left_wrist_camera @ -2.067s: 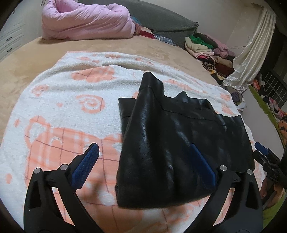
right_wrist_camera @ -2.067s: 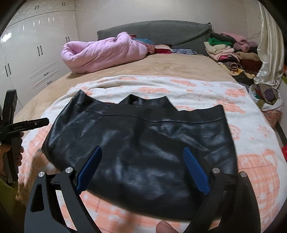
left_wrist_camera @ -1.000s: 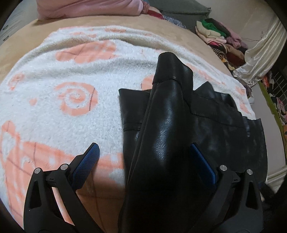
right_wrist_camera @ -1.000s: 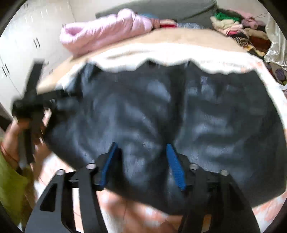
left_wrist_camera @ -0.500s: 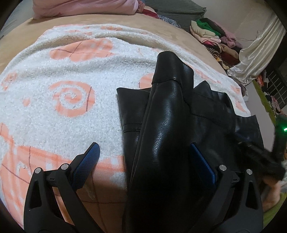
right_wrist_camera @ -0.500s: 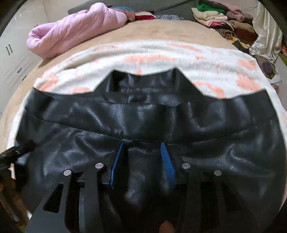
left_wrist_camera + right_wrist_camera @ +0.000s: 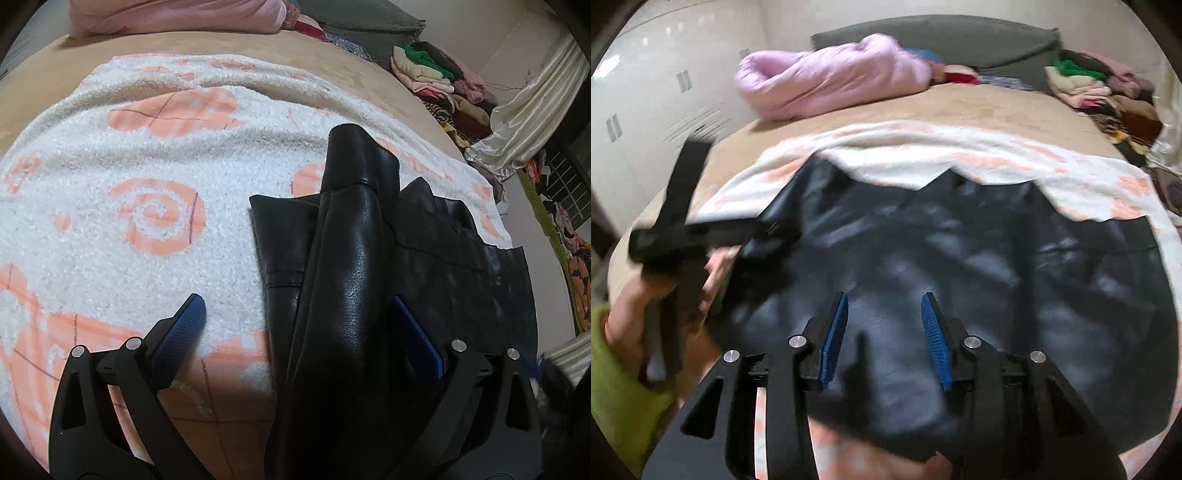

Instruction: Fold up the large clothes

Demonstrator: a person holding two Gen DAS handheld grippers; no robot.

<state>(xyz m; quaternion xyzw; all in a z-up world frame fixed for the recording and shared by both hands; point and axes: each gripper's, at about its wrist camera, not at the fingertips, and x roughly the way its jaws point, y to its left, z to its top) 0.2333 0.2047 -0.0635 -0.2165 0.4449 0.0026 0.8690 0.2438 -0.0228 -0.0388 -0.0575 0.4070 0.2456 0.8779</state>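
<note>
The black leather jacket point(image 7: 354, 280) lies flat on the white-and-peach fleece blanket point(image 7: 122, 177), directly ahead of and beneath both of my tools. One sleeve point(image 7: 351, 229) is folded over the body; its long axis runs straight away from my left gripper point(image 7: 295, 332), cuff at the far end, shoulder end passing between my jaws. The rest of the body extends to the right of that gripper.

My left gripper stands wide open. Its right pad point(image 7: 417, 343) sits at the right edge of the sleeve; its left pad point(image 7: 181, 332) is over bare blanket, well apart from the leather. It holds nothing.

My right gripper point(image 7: 884, 339) is partly closed and its jaws have just been closing. The jacket's near hem region point(image 7: 886, 387) lies under and between the pads. The view is motion-blurred, so I cannot tell whether the pads pinch a ridge of leather or merely hover above it.

From the right wrist view, the jacket's long axis runs left to right across my tool, collar points point(image 7: 949, 181) on the far side. My left hand point(image 7: 631, 306) is at the jacket's left end.

Judgement: the next fold turns on the near hem travelling away from me toward the collar. The right gripper is nearer the hem's middle; the left is nearer the sleeve side.
</note>
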